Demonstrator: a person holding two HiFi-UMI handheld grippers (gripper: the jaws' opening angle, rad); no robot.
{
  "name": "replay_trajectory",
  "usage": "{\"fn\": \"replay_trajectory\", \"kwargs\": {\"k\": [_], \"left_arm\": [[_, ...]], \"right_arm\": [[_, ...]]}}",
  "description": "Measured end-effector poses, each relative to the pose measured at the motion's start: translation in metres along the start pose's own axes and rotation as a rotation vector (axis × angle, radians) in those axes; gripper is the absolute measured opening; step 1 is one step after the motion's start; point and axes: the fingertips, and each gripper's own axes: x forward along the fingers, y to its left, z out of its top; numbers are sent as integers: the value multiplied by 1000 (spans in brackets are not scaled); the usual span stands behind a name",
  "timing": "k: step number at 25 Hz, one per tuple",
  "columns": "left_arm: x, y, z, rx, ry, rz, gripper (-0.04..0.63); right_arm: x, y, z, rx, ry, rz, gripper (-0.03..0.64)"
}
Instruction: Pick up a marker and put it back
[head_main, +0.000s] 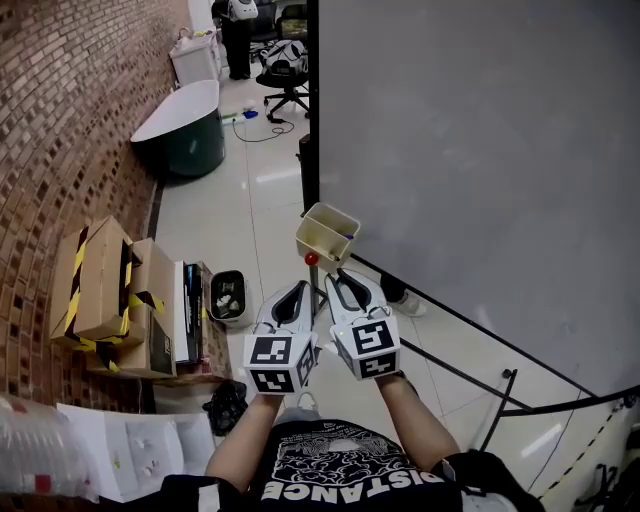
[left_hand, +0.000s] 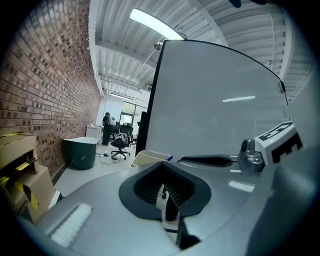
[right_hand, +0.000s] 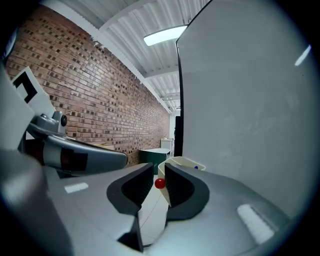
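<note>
The left claw (left_hand: 163, 172) is closed and empty. The red marker tip (head_main: 311, 258) sits just below the cream holder (head_main: 322, 240), between the slightly parted, non-gripping tips of the right claw (right_hand: 159, 172). Pick-up looks done; seating the marker in the holder appears to remain

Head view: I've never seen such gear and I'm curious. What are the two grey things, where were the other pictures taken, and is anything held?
They are hand-held: a left gripper and a right gripper; the patterned cubes belong to them. One camera is worn on the head; two ride on the grippers, looking along their jaws. Ahead stand a whiteboard and its cream tray. The left jaws are together, the right apart. A red tip, perhaps a marker's, shows beyond them, ungripped.
</note>
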Motion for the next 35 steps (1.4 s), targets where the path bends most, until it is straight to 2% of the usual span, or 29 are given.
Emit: {"fn": "replay_trajectory", "kwargs": {"k": [11,22,25,27,35], "left_arm": [[21,12,-6,17,26,-39,6],[36,32,-1,40,40,-49,6],[41,33,0,39,44,-57,6],[44,33,2,42,43,-64,6],[53,25,1,43,55,-93,6]], "right_arm": [[29,-22,-18,23,26,-66,106],[61,-37,-36,44,76,-119,104],[65,-41,-41,42,87,-141,89],[66,-43,-40,38,86,-156,54],[66,-46,-41,19,95,-166,40]]}}
